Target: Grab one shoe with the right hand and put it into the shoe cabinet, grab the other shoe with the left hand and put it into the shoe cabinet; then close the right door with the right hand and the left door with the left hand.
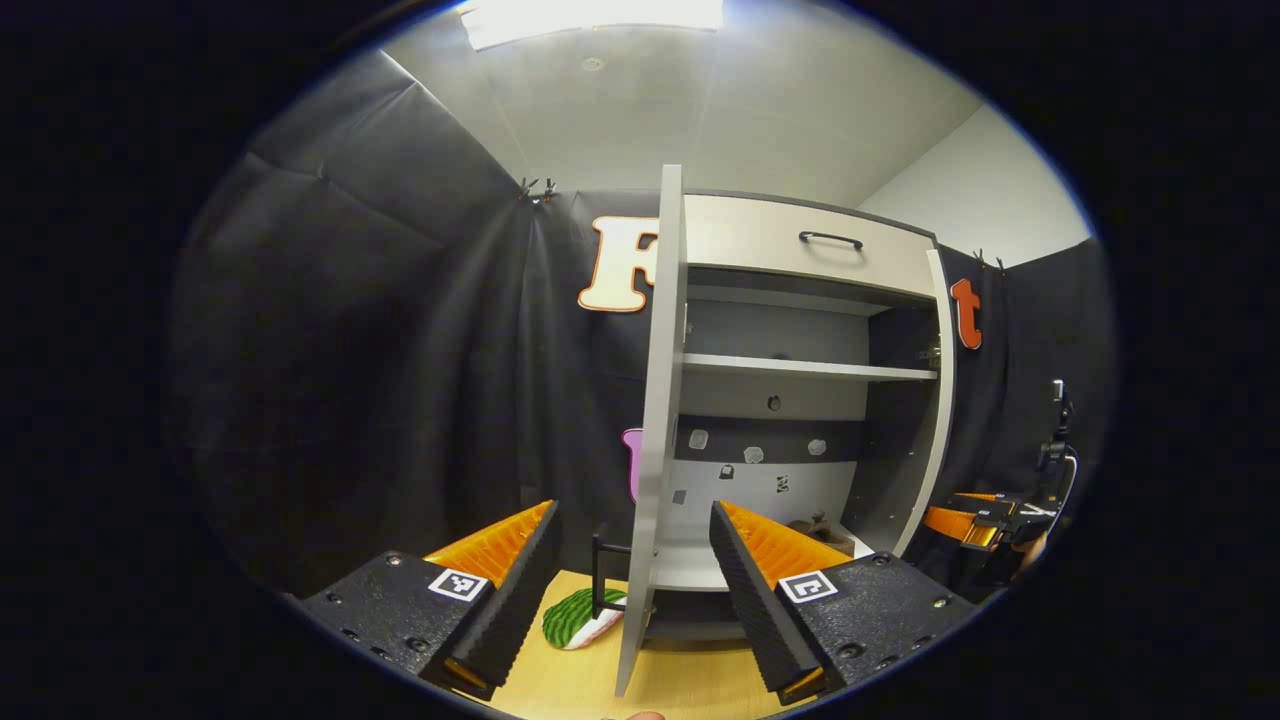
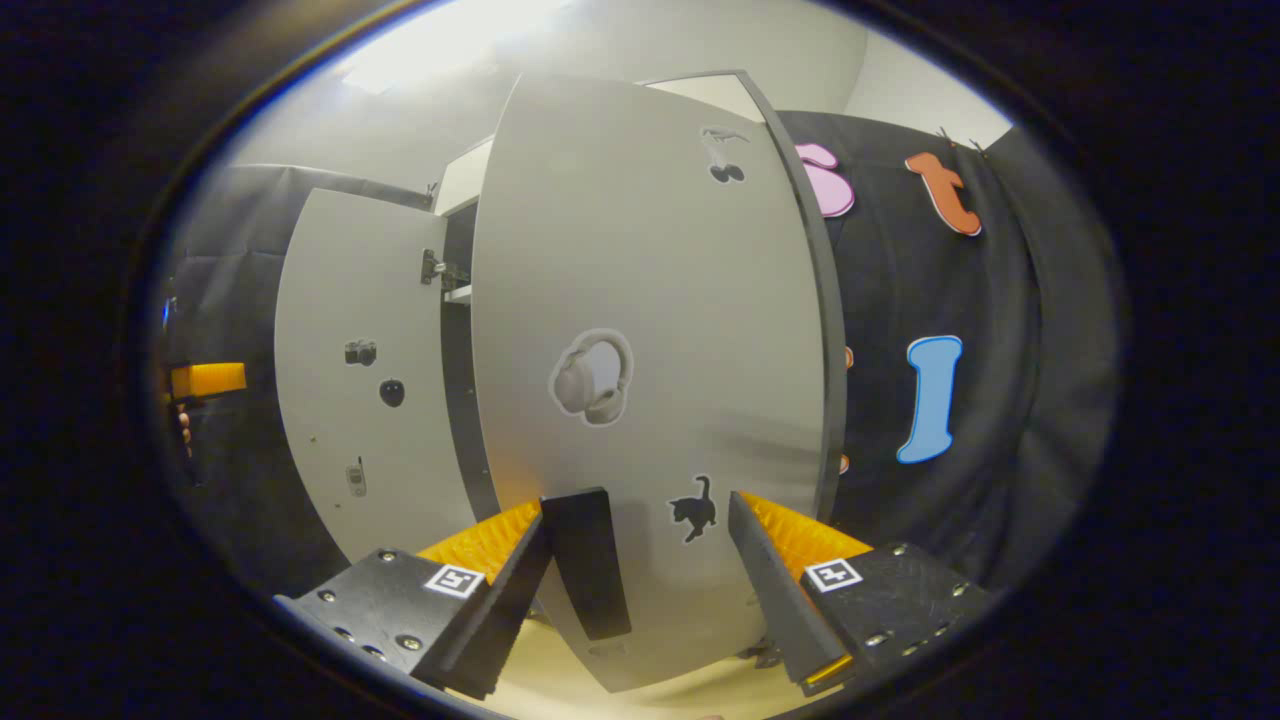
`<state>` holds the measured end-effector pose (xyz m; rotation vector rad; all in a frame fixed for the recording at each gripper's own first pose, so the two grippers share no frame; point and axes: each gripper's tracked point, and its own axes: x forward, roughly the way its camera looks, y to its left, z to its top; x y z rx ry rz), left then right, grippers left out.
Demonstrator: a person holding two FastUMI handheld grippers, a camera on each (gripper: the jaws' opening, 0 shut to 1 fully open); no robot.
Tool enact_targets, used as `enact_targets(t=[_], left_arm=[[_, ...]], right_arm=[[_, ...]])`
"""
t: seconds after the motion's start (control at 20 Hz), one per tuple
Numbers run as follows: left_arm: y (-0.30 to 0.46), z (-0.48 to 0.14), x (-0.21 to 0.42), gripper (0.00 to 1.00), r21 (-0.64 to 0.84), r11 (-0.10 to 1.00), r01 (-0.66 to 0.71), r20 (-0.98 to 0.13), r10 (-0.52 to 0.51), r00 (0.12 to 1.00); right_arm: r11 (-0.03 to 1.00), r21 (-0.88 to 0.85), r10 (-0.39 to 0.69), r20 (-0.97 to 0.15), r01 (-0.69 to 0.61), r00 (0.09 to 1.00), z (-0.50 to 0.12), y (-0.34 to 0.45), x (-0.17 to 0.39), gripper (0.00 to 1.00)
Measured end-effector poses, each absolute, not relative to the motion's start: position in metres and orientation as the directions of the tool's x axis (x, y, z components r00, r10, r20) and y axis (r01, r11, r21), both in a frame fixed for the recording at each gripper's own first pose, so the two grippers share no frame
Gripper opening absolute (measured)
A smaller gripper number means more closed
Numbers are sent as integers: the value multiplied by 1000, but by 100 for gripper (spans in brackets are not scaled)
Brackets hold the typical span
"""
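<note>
Left gripper (image 1: 632, 590) spread astride left door (image 1: 655, 420) edge, shoe (image 1: 822, 528) perhaps inside, right gripper (image 2: 640, 590) spread before right door (image 2: 640, 300)

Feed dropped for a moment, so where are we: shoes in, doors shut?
Possibly done: a brown shape on the bottom shelf may be a shoe; I cannot confirm both. In hand: the open right gripper faces the right door at its handle; the door is not yet shut. Left to do: the left door stands open, edge-on between the open left gripper fingers. An unidentified green item lies beside it.
</note>
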<state>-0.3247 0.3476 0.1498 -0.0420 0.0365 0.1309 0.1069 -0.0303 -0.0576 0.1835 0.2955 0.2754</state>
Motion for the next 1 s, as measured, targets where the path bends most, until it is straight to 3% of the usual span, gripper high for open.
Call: enact_targets(t=[0.25,0.3,0.4,0.45,0.6,0.65,0.7,1.0], left_arm=[[366,146,-332,85,-26,984,-174,-53,172,984],[371,145,-334,90,-23,983,-184,-53,182,982],[379,144,-335,85,-22,980,-198,-53,197,979],[383,144,-336,90,-21,979,-205,-53,203,978],[393,141,-334,90,-21,975,-219,-53,218,974],[396,140,-333,85,-22,975,-222,-54,220,974],[397,137,-331,90,-22,975,-222,-56,220,974],[407,130,-323,90,-4,975,-222,-69,221,973]], right_arm=[[940,231,307,-257,-250,916,-62,-10,121,100],[941,226,306,-255,-252,917,-62,-6,125,100],[942,221,306,-255,-253,917,-63,1,133,100],[942,223,306,-256,-252,917,-65,3,136,100],[938,237,312,-261,-253,914,-68,10,145,100],[937,243,313,-261,-252,913,-69,12,148,100],[936,248,314,-263,-251,912,-70,14,151,100],[936,258,308,-268,-240,913,-73,20,168,100]])
